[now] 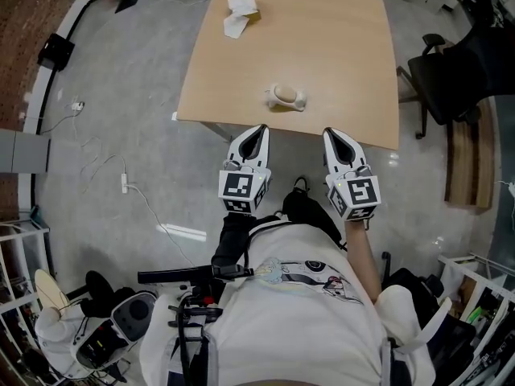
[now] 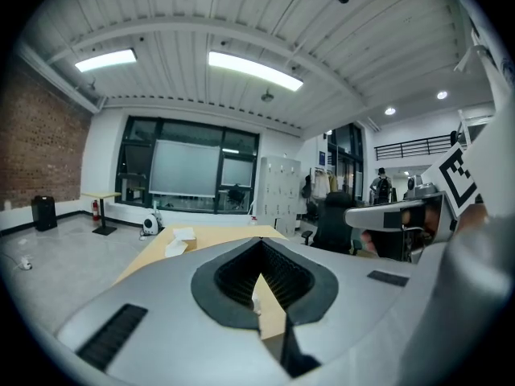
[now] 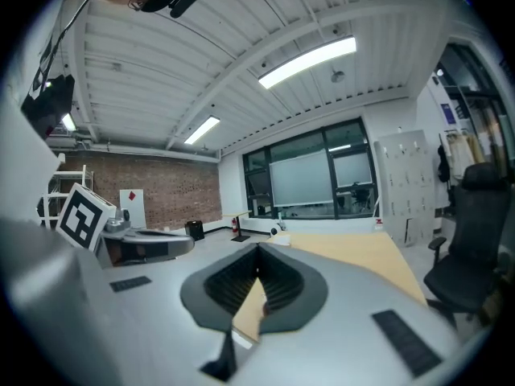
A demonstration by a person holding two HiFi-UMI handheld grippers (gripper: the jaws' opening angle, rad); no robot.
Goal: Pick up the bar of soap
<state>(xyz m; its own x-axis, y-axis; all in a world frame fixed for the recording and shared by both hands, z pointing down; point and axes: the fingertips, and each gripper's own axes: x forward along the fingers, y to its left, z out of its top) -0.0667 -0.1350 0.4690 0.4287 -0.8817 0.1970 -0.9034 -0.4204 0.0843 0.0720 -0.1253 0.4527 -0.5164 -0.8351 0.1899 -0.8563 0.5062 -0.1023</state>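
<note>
A pale oval bar of soap lies in a white dish near the front edge of the light wooden table. Both grippers hover side by side just short of that edge, pointing toward the table. The left gripper is shut and empty, a little left of and nearer than the soap. The right gripper is also shut and empty, to the soap's right. In the left gripper view the jaws meet at their tips over the tabletop; the right gripper view shows its jaws closed the same way.
White crumpled paper and a small box lie at the table's far left. A black office chair stands right of the table. Cables trail over the grey floor at left, with gear at lower left.
</note>
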